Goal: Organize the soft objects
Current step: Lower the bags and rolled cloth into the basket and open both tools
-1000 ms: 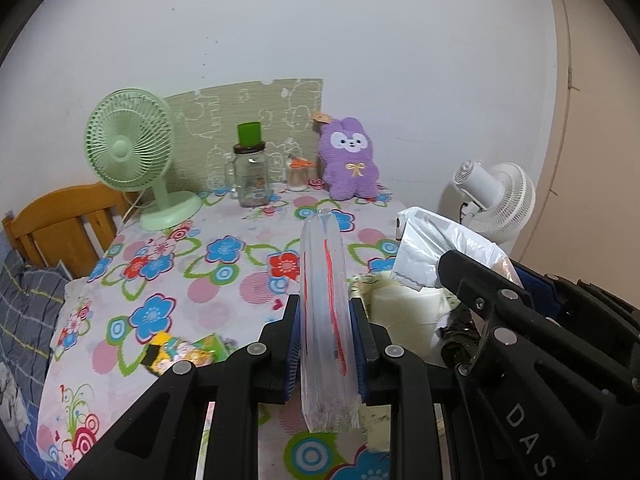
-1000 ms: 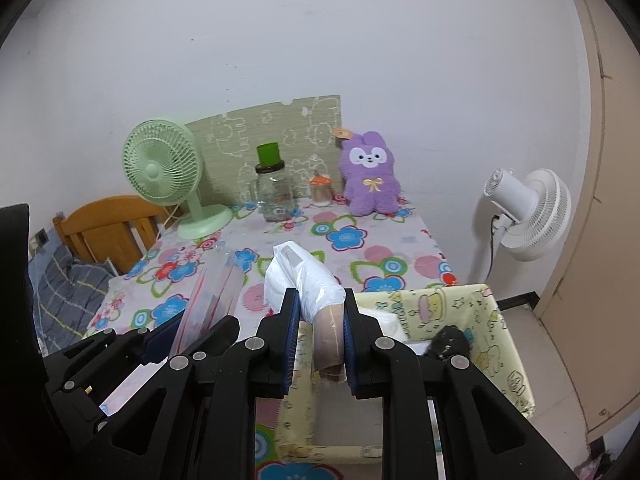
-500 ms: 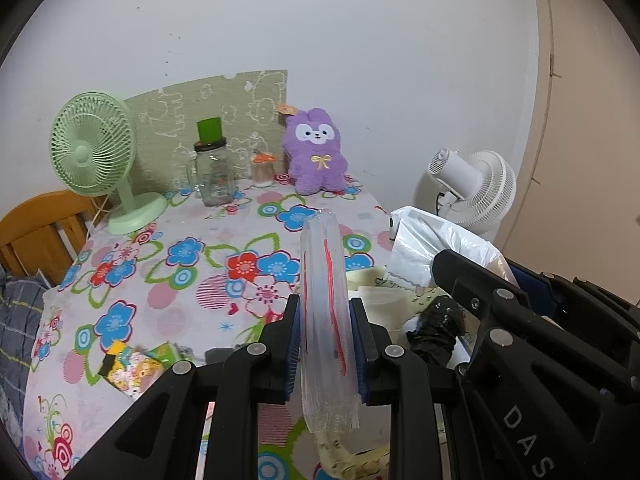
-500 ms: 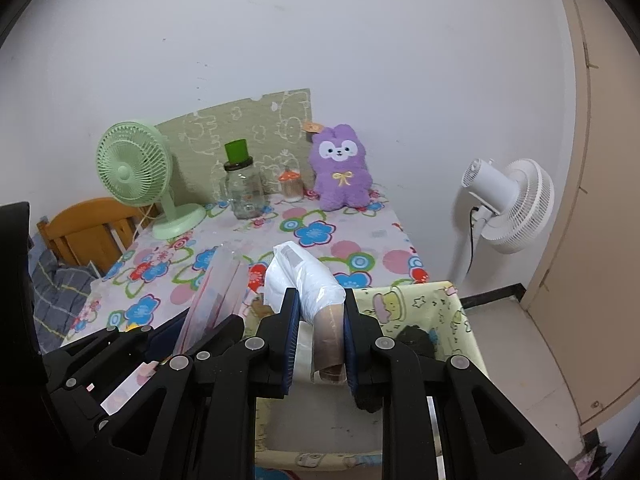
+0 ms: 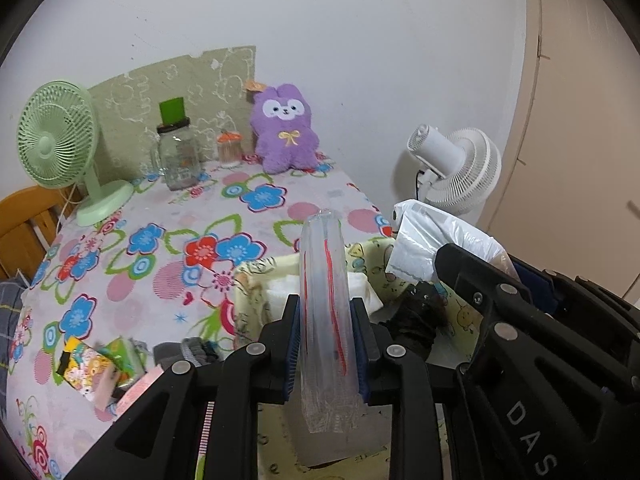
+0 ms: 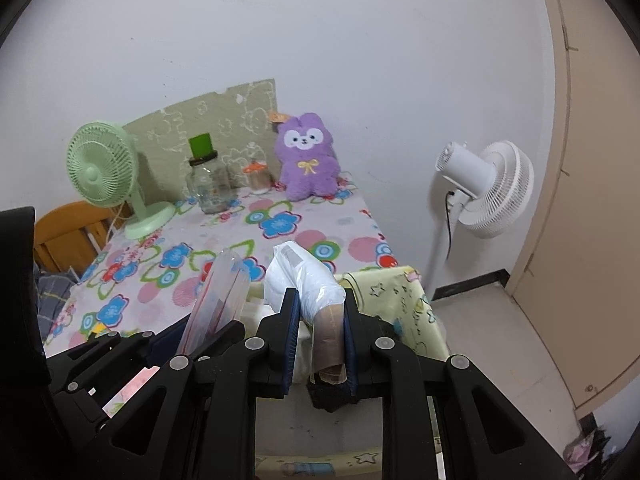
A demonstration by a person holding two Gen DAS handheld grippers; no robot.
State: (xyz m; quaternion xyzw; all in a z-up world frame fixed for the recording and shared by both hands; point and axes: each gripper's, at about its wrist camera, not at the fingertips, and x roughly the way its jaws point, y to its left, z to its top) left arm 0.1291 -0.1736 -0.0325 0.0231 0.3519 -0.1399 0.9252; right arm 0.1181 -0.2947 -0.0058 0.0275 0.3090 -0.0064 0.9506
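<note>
A: Left gripper [image 5: 325,344] is clamped on a clear zip bag [image 5: 326,312] with red seal lines, standing on edge between the blue pads. The jaws have just been easing open a touch, yet the bag is pinched between them all the same.

B: And the right gripper [image 6: 319,340] is squeezed tight on a white plastic-wrapped bundle [image 6: 308,284], with something tan showing at its lower end.

A: Both sit side by side over the yellow cartoon-print fabric bin [image 5: 460,312] at the near edge of the table [image 5: 168,216]. White cloth and a dark item [image 5: 420,316] are already lying inside.

B: So this looks like the carry-to-the-bin step: two soft packs in hand, hovering above the opening.

A: Next move, I'd say, calls for lowering each pack down past the rim, then letting go without snagging the soft wall.

B: Out beyond, a purple plush rabbit [image 6: 308,156] sits against the wall, near a jar [image 6: 208,184] and a green fan [image 6: 104,172]. A snack packet [image 5: 92,364] lies on the flowered cloth, left.
</note>
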